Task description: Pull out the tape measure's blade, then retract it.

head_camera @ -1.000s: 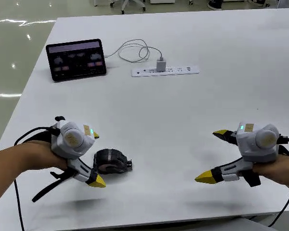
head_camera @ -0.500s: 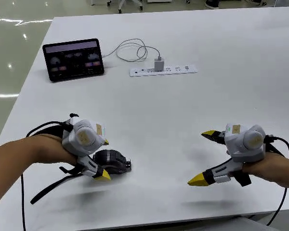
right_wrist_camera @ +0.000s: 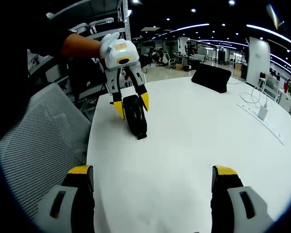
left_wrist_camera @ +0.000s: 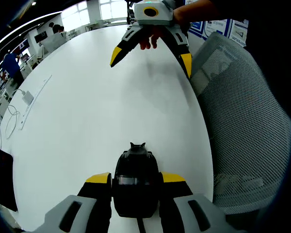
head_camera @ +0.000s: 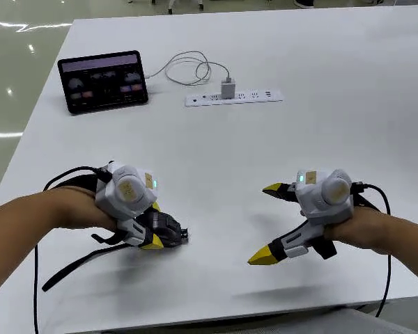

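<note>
Step in hand: bracing case ahead of pull. Left gripper (head_camera: 154, 224) fingers clamped tape measure (head_camera: 167, 229), which rested on bench (head_camera: 265, 139), blade not yet drawn. Right gripper (head_camera: 265, 223) fingers stood wide, empty, well apart. Next move likely called for right fingers pinching blade tab (left_wrist_camera: 137, 144).

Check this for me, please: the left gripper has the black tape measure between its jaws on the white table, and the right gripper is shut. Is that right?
Not quite. The right gripper is open: the right gripper view shows its two jaws wide apart, with bare table between them. The rest holds: the left gripper has the black tape measure between its jaws on the white table.
</note>
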`<move>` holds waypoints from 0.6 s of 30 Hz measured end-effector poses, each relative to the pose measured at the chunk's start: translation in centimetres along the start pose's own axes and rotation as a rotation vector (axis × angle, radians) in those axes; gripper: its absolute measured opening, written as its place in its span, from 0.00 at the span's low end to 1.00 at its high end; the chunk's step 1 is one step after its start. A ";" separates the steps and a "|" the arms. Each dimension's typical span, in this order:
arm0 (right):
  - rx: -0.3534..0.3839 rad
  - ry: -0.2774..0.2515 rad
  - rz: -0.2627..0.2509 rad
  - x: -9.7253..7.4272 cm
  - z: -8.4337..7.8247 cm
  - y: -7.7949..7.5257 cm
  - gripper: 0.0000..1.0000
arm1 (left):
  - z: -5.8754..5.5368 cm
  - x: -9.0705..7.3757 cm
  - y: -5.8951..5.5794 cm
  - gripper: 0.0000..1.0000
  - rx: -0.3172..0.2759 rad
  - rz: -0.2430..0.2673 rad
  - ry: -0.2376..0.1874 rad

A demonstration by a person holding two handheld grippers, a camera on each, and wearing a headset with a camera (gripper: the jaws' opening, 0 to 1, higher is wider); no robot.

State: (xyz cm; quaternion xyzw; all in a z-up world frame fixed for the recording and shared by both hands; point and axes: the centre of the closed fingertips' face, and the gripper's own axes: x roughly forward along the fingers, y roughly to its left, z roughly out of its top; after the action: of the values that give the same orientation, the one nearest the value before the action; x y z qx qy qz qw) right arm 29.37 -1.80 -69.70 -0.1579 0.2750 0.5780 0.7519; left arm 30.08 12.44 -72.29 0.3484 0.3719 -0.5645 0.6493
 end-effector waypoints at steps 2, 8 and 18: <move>-0.006 -0.005 0.010 0.5 0.6 0.2 0.97 | 0.1 -0.1 -0.1 0.33 -0.001 -0.007 0.001; -0.020 0.000 0.039 2.5 1.3 0.9 0.94 | 0.1 -0.1 -0.2 0.33 0.017 -0.013 -0.005; -0.076 0.022 0.065 6.4 2.1 1.3 0.81 | 0.1 -0.2 -0.2 0.32 0.009 -0.012 -0.012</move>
State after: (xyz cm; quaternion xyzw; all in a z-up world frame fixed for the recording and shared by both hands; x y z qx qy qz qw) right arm 29.76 4.71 -71.70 -0.1839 0.2660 0.6104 0.7231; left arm 29.87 12.43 -72.10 0.3455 0.3677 -0.5723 0.6465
